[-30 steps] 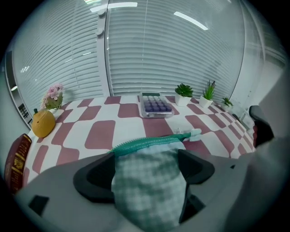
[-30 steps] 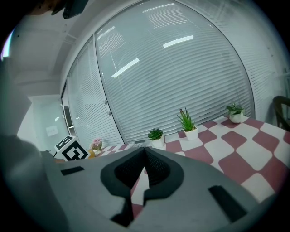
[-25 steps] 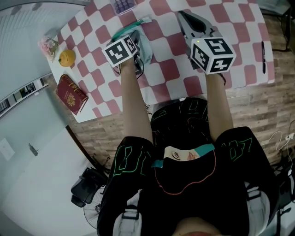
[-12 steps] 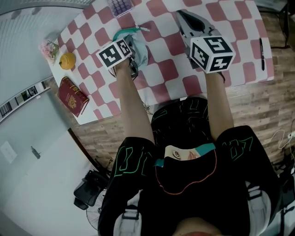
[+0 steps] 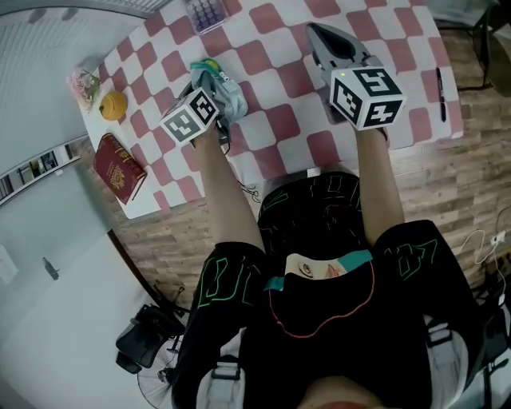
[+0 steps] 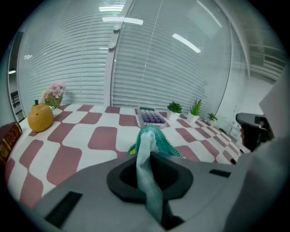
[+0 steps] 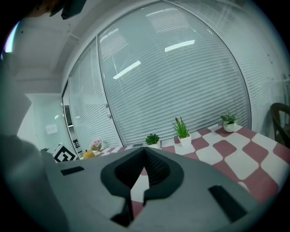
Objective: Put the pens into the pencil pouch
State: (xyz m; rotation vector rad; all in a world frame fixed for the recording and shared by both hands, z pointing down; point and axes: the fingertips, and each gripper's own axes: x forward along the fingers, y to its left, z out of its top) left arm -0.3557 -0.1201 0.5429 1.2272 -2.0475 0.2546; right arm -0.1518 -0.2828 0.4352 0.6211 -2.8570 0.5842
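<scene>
The teal pencil pouch (image 5: 219, 86) is bunched up on the checked table (image 5: 275, 120), left of centre. My left gripper (image 5: 207, 92) has just been closing, and its jaws now pinch a fold of the pouch. In the left gripper view the pouch (image 6: 152, 138) runs as a pale teal strip into the left gripper (image 6: 146, 159). A black pen (image 5: 439, 82) lies near the table's right edge. My right gripper (image 5: 314, 30) hovers over the table's middle right, shut and empty; the right gripper view shows the right gripper (image 7: 145, 150) with its jaws meeting.
A yellow lemon-shaped object (image 5: 113, 105), pink flowers (image 5: 82, 80) and a red book (image 5: 120, 168) sit at the table's left end. A purple tray (image 5: 206, 9) stands at the far edge, with small potted plants (image 6: 174, 108) beside it. The person's legs are against the near edge.
The left gripper has shifted left and turned, closing on the pouch, which went from lying flat to bunched and pulled up. The right gripper has barely moved.
</scene>
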